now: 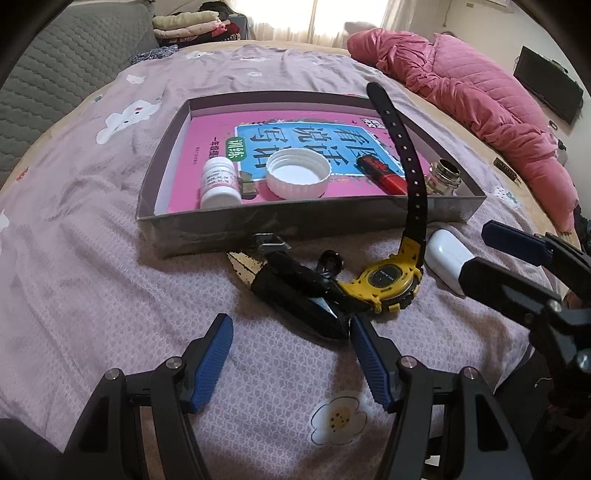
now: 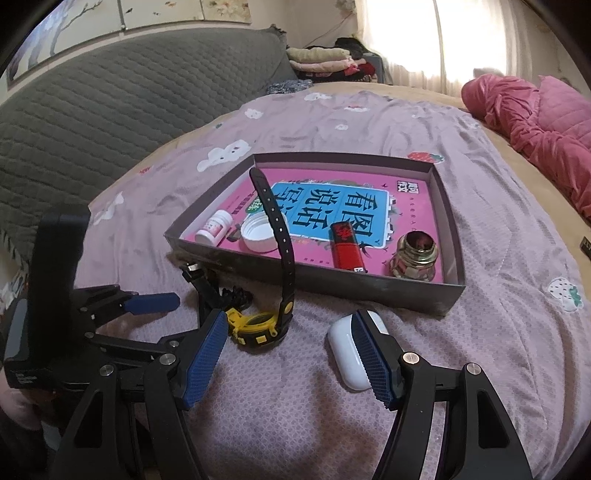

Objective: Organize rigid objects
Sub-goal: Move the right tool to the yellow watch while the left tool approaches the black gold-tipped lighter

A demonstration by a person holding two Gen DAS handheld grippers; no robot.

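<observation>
On the mauve bedspread lie black-handled pliers (image 1: 291, 288), a yellow-and-black watch (image 1: 384, 284) (image 2: 258, 326) with one strap standing up, and a white earbud case (image 1: 447, 258) (image 2: 345, 350). My left gripper (image 1: 290, 325) is open, and the pliers' handle tip lies just ahead of its right finger. My right gripper (image 2: 288, 321) is open too; its right finger overlaps the case. Behind them a shallow grey box (image 1: 295, 225) (image 2: 332, 284) holds a pink book, a white pill bottle (image 1: 219, 181), a white cap (image 1: 298, 177), a red lighter (image 2: 345, 247) and a glass jar (image 2: 415, 258).
A pink quilt (image 1: 461, 81) is bunched along the bed's right side. A grey quilted cushion (image 2: 110, 96) rises at the left, with folded clothes (image 1: 192, 24) at the back. In the right wrist view a hand (image 2: 14, 402) grips the left tool.
</observation>
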